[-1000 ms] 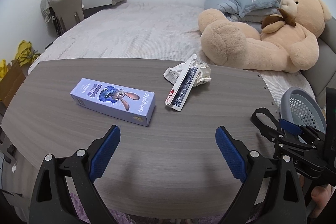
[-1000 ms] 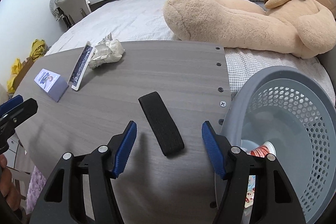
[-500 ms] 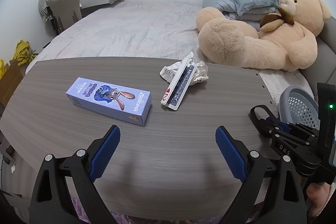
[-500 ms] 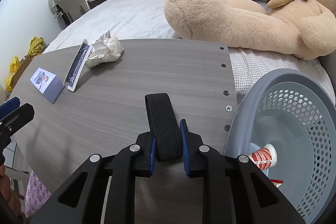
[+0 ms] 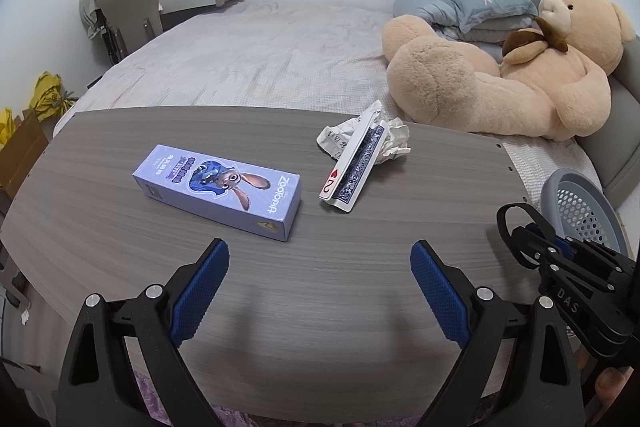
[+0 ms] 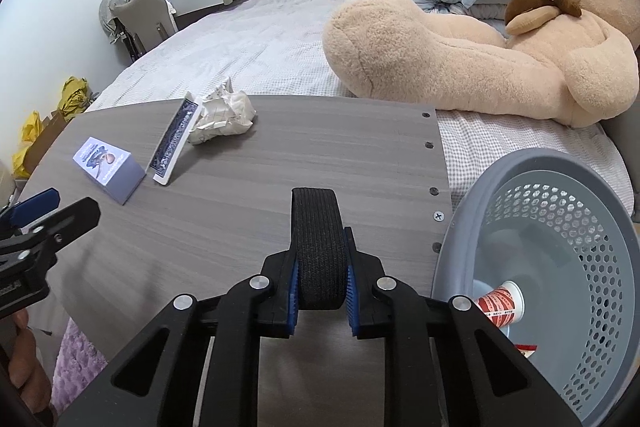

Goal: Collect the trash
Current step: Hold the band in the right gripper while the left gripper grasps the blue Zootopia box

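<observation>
My right gripper (image 6: 320, 289) is shut on a black elastic band (image 6: 318, 239), whose far end arches up off the grey wooden table (image 6: 280, 167). To its right stands a grey perforated basket (image 6: 560, 187) with a red-and-white paper cup (image 6: 500, 303) inside. My left gripper (image 5: 320, 287) hangs open over the near table edge, nothing between its fingers. Further back lie a purple Zootopia box (image 5: 218, 187), a deck of playing cards (image 5: 354, 167) and a crumpled paper ball (image 5: 390, 143) against the deck.
A bed (image 5: 260, 59) with a large tan teddy bear (image 5: 500, 79) and pillows lies behind the table. A chair and desk (image 5: 132, 15) stand at the back left. Yellow bags (image 5: 48, 95) sit on the floor at left.
My right gripper closed on the black band and lifted its far end off the table. The left gripper stayed open and still.
</observation>
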Action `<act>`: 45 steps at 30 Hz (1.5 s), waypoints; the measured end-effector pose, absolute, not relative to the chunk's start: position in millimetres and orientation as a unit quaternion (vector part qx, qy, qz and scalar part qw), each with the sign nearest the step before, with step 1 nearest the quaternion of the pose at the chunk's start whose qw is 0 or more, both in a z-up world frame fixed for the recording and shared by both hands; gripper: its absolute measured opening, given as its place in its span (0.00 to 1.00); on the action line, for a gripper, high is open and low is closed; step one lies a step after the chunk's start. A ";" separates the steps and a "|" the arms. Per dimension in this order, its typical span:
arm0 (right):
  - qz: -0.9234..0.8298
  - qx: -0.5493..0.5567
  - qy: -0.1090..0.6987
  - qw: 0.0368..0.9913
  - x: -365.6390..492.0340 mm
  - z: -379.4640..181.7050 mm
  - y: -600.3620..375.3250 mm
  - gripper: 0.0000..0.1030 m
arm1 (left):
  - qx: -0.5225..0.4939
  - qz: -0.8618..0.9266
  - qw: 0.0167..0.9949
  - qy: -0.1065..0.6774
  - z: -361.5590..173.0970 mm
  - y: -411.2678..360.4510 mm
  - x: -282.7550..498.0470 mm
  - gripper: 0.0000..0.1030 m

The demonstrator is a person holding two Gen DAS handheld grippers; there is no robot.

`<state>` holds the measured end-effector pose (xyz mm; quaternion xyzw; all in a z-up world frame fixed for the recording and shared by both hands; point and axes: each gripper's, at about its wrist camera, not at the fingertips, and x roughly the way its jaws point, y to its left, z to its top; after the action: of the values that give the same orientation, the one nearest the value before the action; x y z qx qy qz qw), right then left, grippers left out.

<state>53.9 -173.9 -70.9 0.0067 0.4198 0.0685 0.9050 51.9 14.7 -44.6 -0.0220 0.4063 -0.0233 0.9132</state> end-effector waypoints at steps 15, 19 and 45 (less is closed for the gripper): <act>0.086 0.035 0.422 0.902 41.9 -69.9 -154.7 0.18 | -0.043 0.027 0.908 0.416 -62.9 55.0 74.6 0.88; 0.090 0.040 0.426 0.899 40.4 -69.9 -150.9 0.18 | -0.045 0.042 0.906 0.419 -69.4 61.8 84.8 0.88; 0.097 0.051 0.425 0.898 36.7 -62.1 -138.1 0.18 | -0.048 0.074 0.896 0.435 -83.9 88.7 90.7 0.88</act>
<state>36.7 -138.1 -62.1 0.0514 0.4252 0.0969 0.8985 90.7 88.7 -83.9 -0.0482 0.4352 0.0739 0.8960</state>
